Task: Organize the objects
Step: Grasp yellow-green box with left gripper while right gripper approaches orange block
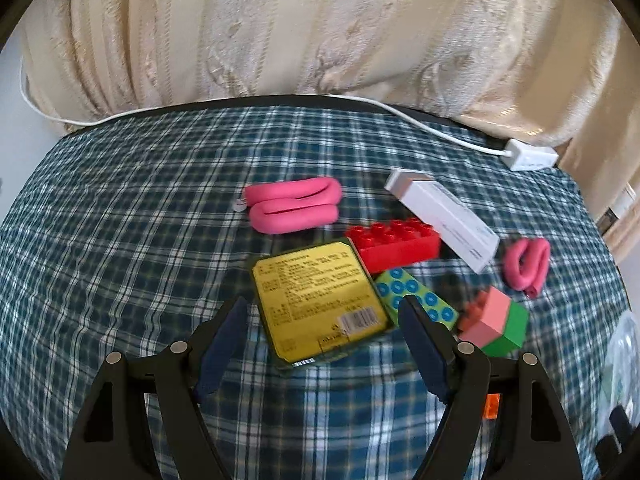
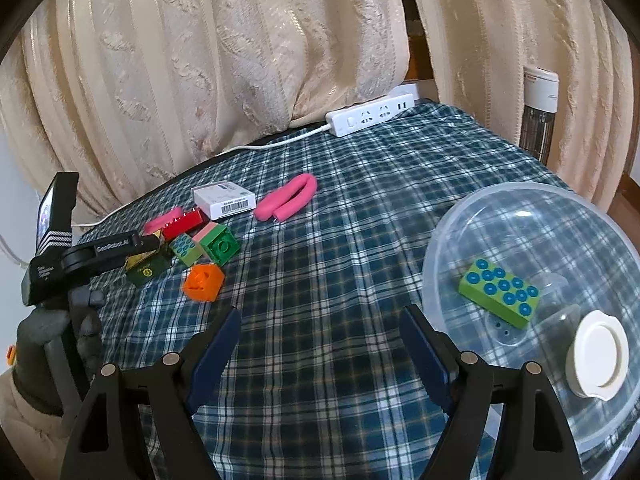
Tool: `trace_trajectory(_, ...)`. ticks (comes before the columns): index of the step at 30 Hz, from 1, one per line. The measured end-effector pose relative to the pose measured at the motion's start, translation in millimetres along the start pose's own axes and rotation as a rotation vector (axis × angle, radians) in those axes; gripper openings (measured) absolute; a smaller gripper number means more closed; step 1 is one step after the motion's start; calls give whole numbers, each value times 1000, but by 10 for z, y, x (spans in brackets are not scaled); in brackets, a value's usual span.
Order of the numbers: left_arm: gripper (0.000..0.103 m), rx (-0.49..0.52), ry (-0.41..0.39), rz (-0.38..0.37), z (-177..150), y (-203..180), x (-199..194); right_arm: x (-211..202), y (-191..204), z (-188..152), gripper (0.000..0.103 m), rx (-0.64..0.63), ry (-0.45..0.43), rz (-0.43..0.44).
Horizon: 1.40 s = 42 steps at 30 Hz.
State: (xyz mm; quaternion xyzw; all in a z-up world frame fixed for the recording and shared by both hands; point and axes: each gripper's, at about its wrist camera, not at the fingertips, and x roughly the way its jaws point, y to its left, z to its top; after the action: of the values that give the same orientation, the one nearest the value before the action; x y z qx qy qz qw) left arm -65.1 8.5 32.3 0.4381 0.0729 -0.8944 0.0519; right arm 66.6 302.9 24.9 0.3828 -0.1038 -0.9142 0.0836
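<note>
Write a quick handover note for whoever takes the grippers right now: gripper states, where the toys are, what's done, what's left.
Left gripper: open, empty, hovering over the yellow tin.
Right gripper: open, empty, over bare cloth beside the clear bowl.
Done: one green dotted block lies in the bowl, next to a white lid.
Left on the plaid cloth: the tin, red brick, second dotted block, pink-green block, orange block, white box, and two pink foam rolls.
Suggested next: probably the tin, since the left gripper is lined up with it.

Checked bedcover [image 2: 340, 300] carrying toy blocks [image 2: 202, 276], pink rollers [image 1: 294, 210], clear bowl [image 2: 472, 216]
</note>
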Motion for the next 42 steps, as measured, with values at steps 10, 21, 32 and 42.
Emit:
trace_trajectory(10,79,-19,31,4,52,-13,185,124,106,19,84,-20,23,22)
trace_trajectory(21,79,-48,36,-19,59,100,266,318,341,64,84,-85,55,53)
trace_trajectory(32,78,-60,41,-28,66,213,272,646,631,124,84,-134,118,101)
trace_trajectory(42,78,-73,52,-37,66,277,269,929,944,218,84,-206,154,91)
